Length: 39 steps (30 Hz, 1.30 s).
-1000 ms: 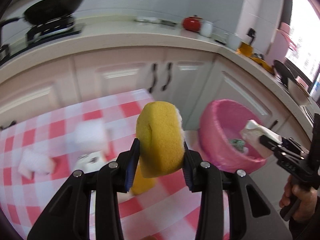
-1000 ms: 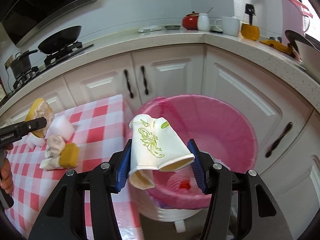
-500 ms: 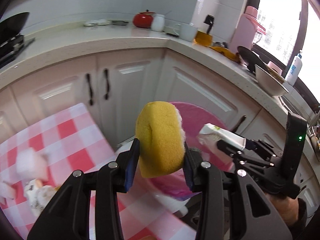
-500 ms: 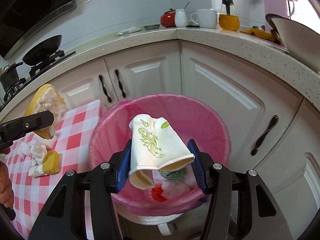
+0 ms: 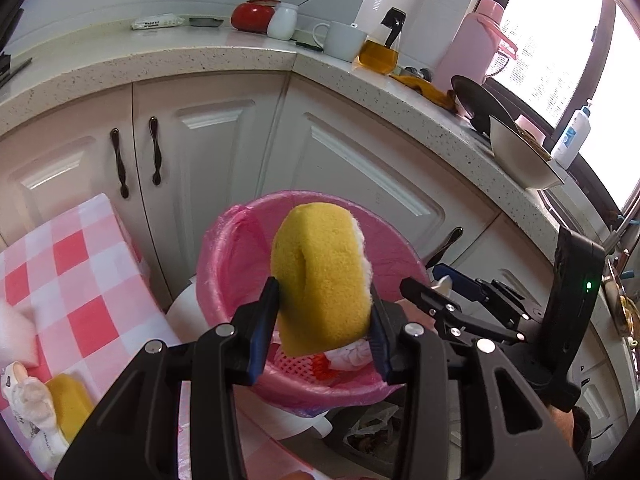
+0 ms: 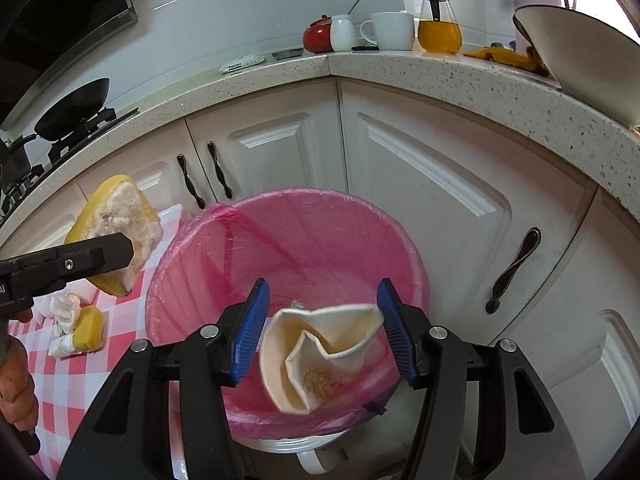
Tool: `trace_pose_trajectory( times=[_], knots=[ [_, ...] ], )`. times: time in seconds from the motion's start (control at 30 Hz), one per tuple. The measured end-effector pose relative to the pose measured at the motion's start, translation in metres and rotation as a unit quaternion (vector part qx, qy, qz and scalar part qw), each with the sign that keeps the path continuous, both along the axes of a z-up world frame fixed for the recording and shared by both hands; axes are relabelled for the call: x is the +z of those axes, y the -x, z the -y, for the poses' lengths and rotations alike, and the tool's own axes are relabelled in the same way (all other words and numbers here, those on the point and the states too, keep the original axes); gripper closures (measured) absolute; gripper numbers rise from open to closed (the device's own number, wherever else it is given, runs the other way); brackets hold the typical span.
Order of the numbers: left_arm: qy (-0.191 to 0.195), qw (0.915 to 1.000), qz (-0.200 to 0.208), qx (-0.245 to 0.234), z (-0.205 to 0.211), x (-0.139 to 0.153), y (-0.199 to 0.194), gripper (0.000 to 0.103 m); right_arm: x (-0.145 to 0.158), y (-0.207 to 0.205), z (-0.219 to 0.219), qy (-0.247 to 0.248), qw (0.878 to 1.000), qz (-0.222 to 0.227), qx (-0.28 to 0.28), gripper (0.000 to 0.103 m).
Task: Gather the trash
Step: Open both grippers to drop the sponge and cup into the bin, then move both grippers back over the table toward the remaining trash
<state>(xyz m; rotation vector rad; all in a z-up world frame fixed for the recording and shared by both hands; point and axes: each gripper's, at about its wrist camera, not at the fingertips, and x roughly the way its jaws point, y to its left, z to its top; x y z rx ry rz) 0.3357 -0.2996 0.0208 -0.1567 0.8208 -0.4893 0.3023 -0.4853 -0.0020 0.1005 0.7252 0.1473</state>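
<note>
Now, left wrist view. Left gripper (image 5: 323,314) is clamped on a thick yellow peel (image 5: 320,276) with white pith on its right edge, both blue pads pressed into its sides. Behind and below it, centre to 5 o'clock, stands the bin (image 5: 224,256), lined with a pink bag. Inside the bin, below the peel at 6 o'clock: a crumpled white wad (image 5: 352,354) and a bit of red mesh (image 5: 296,364); anything else in there is hidden by the peel. Right gripper (image 5: 440,288) enters from 4 o'clock, its tips over the bin's right rim, with a sliver of pale paper between them. At 8 o'clock, a table with a red-and-white check cloth (image 5: 72,280) carries a second yellow peel piece (image 5: 68,404) touching a crumpled white wrapper (image 5: 32,404).

Right wrist view. Right gripper (image 6: 323,330) has its jaws spread apart. A crushed white paper cup (image 6: 316,356) with a gold print sits between the pads, right edge touching the right pad, clear of the left one; whether it rests on anything I cannot tell. The pink-lined bin (image 6: 280,236) fills the centre directly under it; the bin's floor is mostly blocked by the cup. At 9 o'clock the left gripper (image 6: 124,248) holds the peel (image 6: 120,220) just outside the bin's left rim, over the cloth's edge. At 8 o'clock, 1 peel piece (image 6: 90,328) and white wrapper (image 6: 64,312) lie on the check cloth (image 6: 60,384).
</note>
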Motion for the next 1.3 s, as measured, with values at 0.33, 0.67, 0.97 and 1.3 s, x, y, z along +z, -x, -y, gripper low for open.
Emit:
trace_pose_trajectory(
  times=[0.33, 0.67, 0.97, 1.3],
  knots=[
    [0.018, 0.9996, -0.022, -0.004, 0.003, -0.005, -0.010, 0.044, -0.003, 0.007, 0.004, 0.000, 1.000, 0.000, -0.009, 0.034],
    [0.023, 0.9993, -0.016, 0.024, -0.030, -0.004, 0.005, 0.044, -0.001, 0.021, 0.008, -0.004, 1.000, 0.000, -0.015, 0.034],
    [0.019, 0.9962, -0.007, 0.085, -0.107, -0.008, 0.048, 0.044, 0.001, 0.044, -0.014, -0.008, 1.000, -0.001, 0.000, 0.034],
    [-0.011, 0.9865, 0.003, 0.163, -0.202, -0.015, 0.107, 0.043, 0.004, 0.069, -0.072, -0.010, 0.999, -0.007, 0.042, 0.026]
  ],
)
